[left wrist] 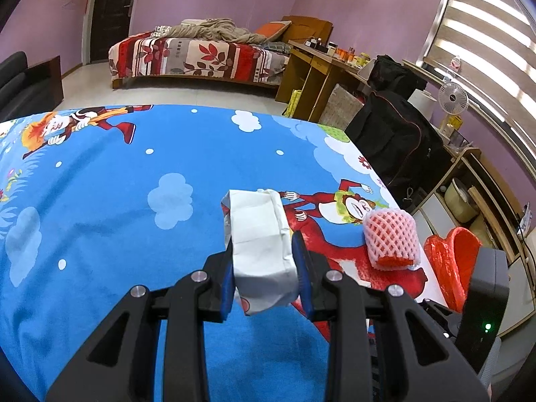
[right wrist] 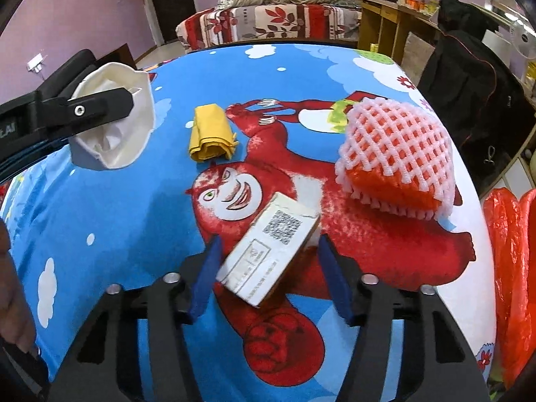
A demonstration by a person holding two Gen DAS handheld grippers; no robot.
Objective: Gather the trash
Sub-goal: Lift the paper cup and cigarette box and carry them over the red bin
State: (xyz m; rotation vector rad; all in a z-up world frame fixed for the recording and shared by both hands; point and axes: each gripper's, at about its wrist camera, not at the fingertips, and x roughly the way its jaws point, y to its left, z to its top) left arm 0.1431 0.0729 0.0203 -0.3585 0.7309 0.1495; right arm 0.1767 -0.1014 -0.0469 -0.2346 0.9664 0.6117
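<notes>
Between the blue pads of the left gripper (left wrist: 264, 268) sits a crumpled white paper wrapper (left wrist: 259, 234), squeezed from both sides and lifted off the cartoon-print blue tablecloth (left wrist: 117, 201). From the right wrist view, the right gripper (right wrist: 268, 268) has its fingers spread wide around a small white carton with a QR code (right wrist: 271, 251), which lies tilted on the cloth; neither pad presses it. Beyond the carton lies a folded yellow paper (right wrist: 209, 137), and to the right a pink foam fruit net (right wrist: 395, 154) (orange inside) rests on the cloth. A red plastic bag (right wrist: 509, 268) hangs at the table's right edge.
</notes>
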